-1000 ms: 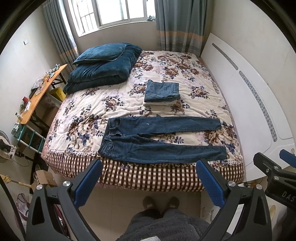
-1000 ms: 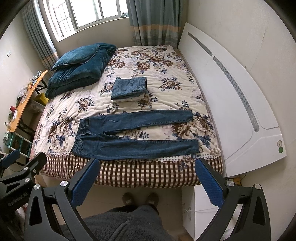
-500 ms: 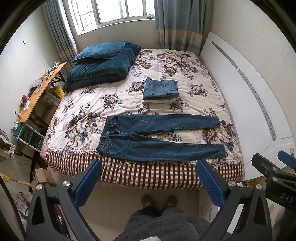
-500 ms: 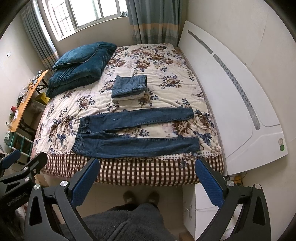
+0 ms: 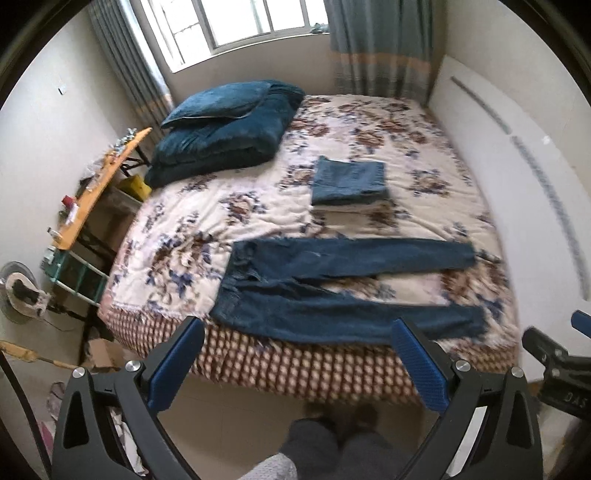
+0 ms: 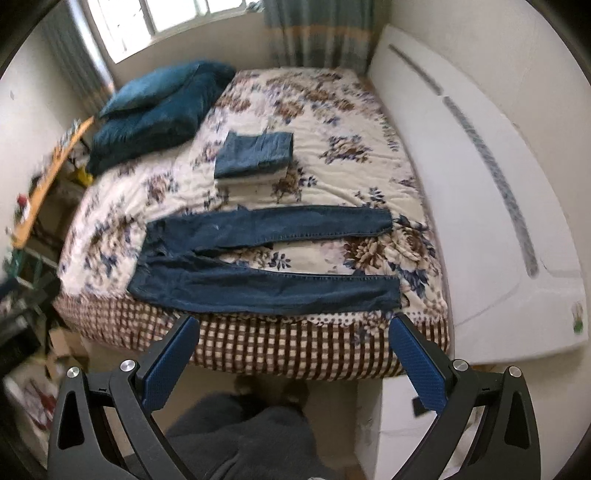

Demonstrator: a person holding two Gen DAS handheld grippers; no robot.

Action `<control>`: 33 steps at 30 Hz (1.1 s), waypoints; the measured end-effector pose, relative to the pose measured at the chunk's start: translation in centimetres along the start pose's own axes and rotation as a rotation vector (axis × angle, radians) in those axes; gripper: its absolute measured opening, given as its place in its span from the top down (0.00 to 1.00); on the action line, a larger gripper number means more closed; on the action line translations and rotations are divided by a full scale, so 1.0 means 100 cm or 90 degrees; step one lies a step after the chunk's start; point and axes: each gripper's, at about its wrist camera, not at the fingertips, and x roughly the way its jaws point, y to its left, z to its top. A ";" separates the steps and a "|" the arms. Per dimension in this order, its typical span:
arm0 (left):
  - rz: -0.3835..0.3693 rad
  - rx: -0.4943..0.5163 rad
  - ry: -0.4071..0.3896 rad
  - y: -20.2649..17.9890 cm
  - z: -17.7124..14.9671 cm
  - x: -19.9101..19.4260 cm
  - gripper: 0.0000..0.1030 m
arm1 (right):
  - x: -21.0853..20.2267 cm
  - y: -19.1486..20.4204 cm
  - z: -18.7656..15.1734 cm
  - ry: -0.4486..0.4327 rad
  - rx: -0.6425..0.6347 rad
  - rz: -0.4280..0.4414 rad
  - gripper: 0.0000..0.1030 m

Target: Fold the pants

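Left wrist view: bed [image 5: 258, 365] and jeans [image 5: 343, 284] now larger and lower in frame than a second ago, blurred by forward motion. Jeans flat across mid-frame, legs apart, unfolded. Left gripper [image 5: 295, 354] fingers wide, empty. Right wrist view: right gripper [image 6: 293, 350] likewise wide, empty. Approach under way; no fold begun. Folded stack [image 6: 255, 155] behind.

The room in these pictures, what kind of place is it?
Most likely a home bedroom: a bed with a floral cover, a blue pillow on a folded duvet, and curtains beside the window.
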 end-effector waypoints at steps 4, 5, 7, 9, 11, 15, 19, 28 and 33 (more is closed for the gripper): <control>0.028 0.014 0.027 0.007 0.029 0.072 0.00 | 0.087 0.002 0.047 0.060 -0.037 0.024 0.00; 0.035 0.027 0.039 0.009 0.038 0.094 0.00 | 0.111 0.004 0.060 0.074 -0.043 0.027 0.00; 0.039 0.055 0.079 0.013 0.059 0.152 0.00 | 0.168 0.015 0.089 0.110 -0.067 0.036 0.00; 0.036 0.077 0.115 0.016 0.077 0.204 0.00 | 0.216 0.026 0.117 0.132 -0.095 0.028 0.00; 0.022 0.103 0.162 0.018 0.095 0.267 0.00 | 0.270 0.041 0.146 0.166 -0.127 0.022 0.00; -0.004 0.146 0.237 0.019 0.122 0.391 0.05 | 0.394 0.079 0.209 0.238 -0.207 0.018 0.00; -0.043 0.218 0.311 0.010 0.131 0.504 0.10 | 0.513 0.113 0.253 0.295 -0.287 0.011 0.00; -0.132 0.513 0.461 -0.043 0.084 0.685 0.15 | 0.719 0.169 0.255 0.431 -0.502 0.036 0.00; -0.180 0.560 0.483 -0.053 0.077 0.704 0.33 | 0.767 0.177 0.239 0.477 -0.586 0.071 0.15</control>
